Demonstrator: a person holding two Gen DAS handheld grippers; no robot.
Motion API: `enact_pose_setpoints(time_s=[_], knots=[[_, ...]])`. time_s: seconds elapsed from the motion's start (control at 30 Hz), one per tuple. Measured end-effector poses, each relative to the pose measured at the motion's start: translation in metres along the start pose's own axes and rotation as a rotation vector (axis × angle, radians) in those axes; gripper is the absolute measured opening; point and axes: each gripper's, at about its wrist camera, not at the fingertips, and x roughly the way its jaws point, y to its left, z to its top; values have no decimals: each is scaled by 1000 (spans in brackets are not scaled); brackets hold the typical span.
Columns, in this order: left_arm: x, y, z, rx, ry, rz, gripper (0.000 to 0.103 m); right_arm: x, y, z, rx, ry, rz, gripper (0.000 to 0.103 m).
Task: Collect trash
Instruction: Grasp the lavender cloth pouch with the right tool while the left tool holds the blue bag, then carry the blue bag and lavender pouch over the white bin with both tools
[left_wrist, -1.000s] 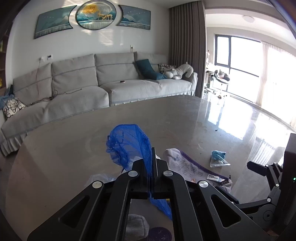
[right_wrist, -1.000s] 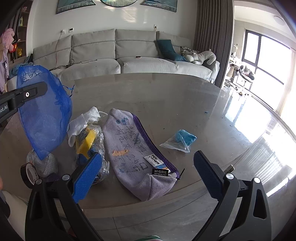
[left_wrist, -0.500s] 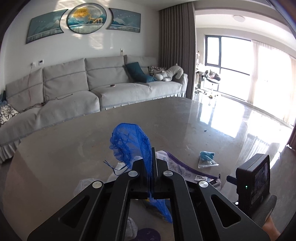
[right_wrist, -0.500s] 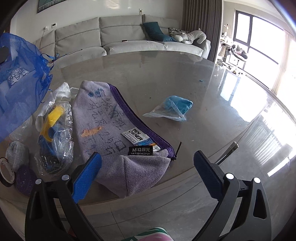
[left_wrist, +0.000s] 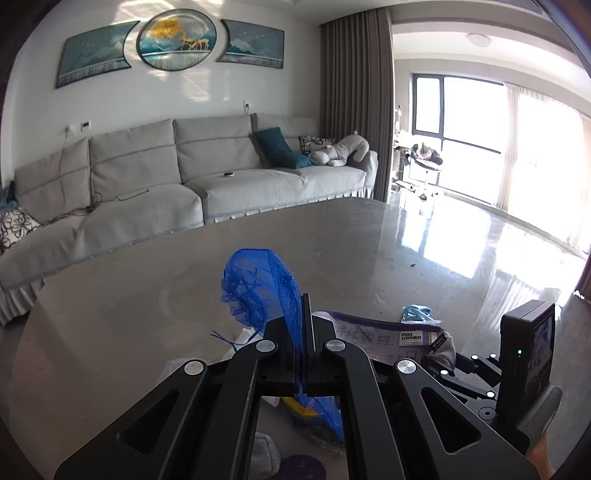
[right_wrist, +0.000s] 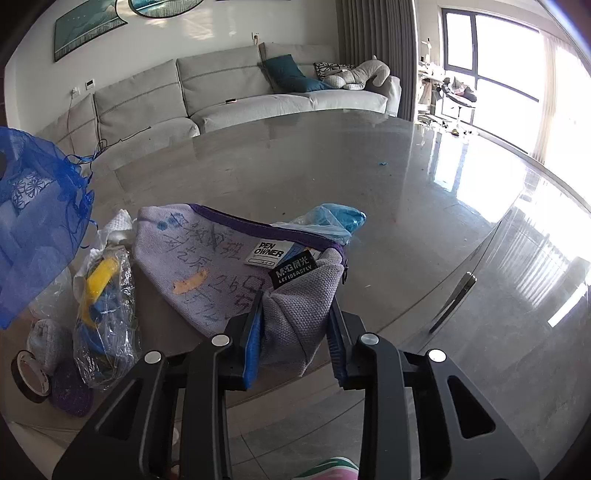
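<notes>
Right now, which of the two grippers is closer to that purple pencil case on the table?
Right. The right gripper has just closed on the near end of the purple pencil case. The left gripper is off to the side above the table, pinching a blue mesh bag.

Both views ride on hand-held tools and look forward along their fingers, tilted down over the glossy worktop (left_wrist: 369, 243) toward the grey sofa (left_wrist: 184, 177) and the window beyond.

The left wrist view sits a little higher and farther back: ahead of its fingers (left_wrist: 291, 354) lies mostly bare worktop, and the other tool shows low at its right edge.

The right wrist view sits lower and very near the worktop's edge, with the lilac pencil pouch (right_wrist: 221, 258) right at its fingers (right_wrist: 253, 343).

Both share the pouch, the blue mesh bag (right_wrist: 33, 229), the worktop, sofa and window.
</notes>
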Motion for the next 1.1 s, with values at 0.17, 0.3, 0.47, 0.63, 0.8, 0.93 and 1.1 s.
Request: enact_pose_setpoints(time_s=[0.17, 0.3, 0.47, 0.63, 0.8, 0.93, 1.1], knots=[[-9, 2, 7, -1, -21, 16, 0, -35, 5, 14, -20, -106, -13, 28], [-20, 3, 10, 4, -37, 20, 0, -59, 2, 20, -19, -167, -28, 27], [-36, 1, 19, 8, -51, -8, 0, -99, 0, 32, -38, -277, -32, 27], [-57, 1, 24, 23, -73, -50, 0, -137, 9, 35, -74, -334, -51, 27], [-80, -3, 15, 31, -68, -128, 0, -175, 11, 23, -83, -360, -69, 27], [-95, -18, 0, 60, -39, -188, 0, -199, 10, 7, -82, -359, -111, 27], [-112, -39, -17, 74, 11, -291, 0, -220, 3, -16, -52, -337, -156, 27]])
